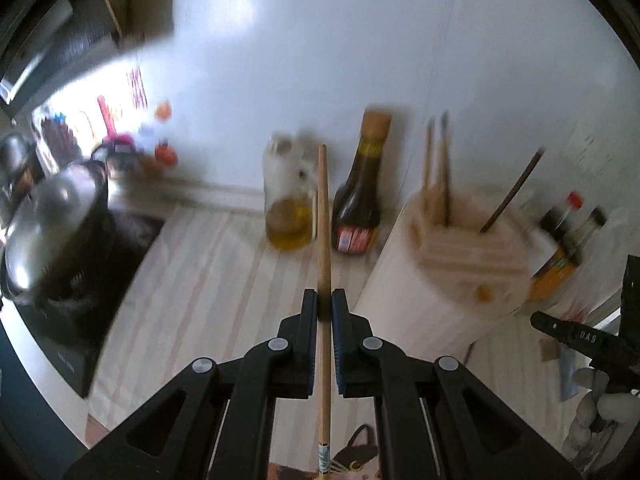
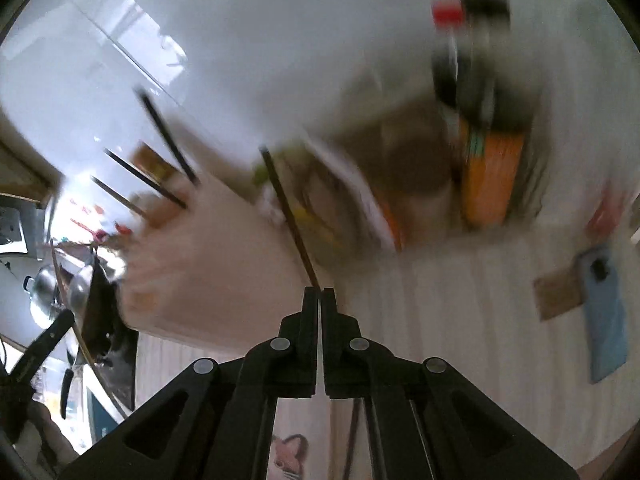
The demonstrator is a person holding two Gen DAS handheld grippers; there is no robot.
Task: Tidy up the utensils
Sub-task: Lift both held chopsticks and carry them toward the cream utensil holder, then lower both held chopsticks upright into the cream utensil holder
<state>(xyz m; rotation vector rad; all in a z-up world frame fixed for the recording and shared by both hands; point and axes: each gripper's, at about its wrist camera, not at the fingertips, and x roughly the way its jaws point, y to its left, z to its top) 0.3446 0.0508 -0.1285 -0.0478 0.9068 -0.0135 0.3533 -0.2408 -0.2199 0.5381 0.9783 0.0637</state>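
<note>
Chopsticks in transit toward the slotted white holder: left gripper clamped on a light wooden chopstick, right gripper pinching a dark chopstick; next move likely needs tip-down alignment over a slot.

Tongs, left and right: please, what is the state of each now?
Left tongs: closed on a light wooden chopstick.
Right tongs: closed on a thin dark brown chopstick.
</note>
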